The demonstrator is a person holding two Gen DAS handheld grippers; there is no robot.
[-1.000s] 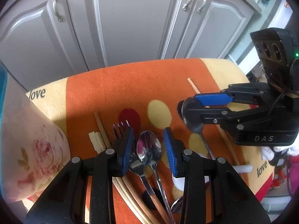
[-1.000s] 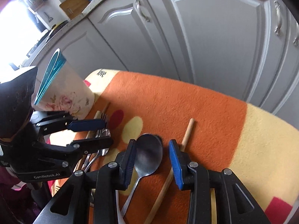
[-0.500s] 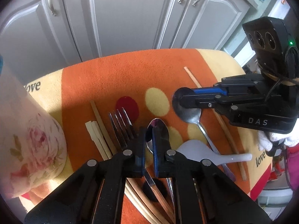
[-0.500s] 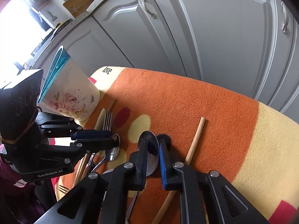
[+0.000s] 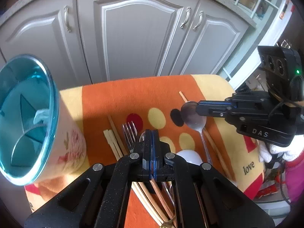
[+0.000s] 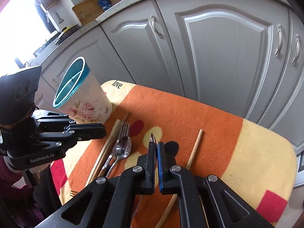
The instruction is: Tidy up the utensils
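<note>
My right gripper (image 6: 156, 146) is shut on a metal spoon (image 5: 193, 116), gripped by its bowl and seen edge-on between the pads (image 6: 153, 138); the handle hangs down above the cloth. My left gripper (image 5: 151, 142) is shut, and its tips look bare in the right wrist view (image 6: 102, 131). A second metal spoon (image 6: 124, 145) lies on the cloth just under those tips, its bowl peeking out beside them (image 5: 141, 135). A floral utensil holder (image 5: 74, 144) with a teal rim and dividers inside stands at the left (image 6: 85, 108).
On the orange and yellow cloth (image 5: 133, 95) lie a fork (image 5: 130, 133), a bundle of chopsticks (image 5: 112, 144), a white spoon (image 5: 189, 156) and a single chopstick (image 6: 193, 150). Grey cabinet doors (image 5: 136, 38) stand close behind. A gloved hand (image 5: 275, 152) holds the right gripper.
Both grippers have shut and risen. The right one closed on its spoon's bowl and lifted it off the cloth. The holder has come into the left wrist view.
</note>
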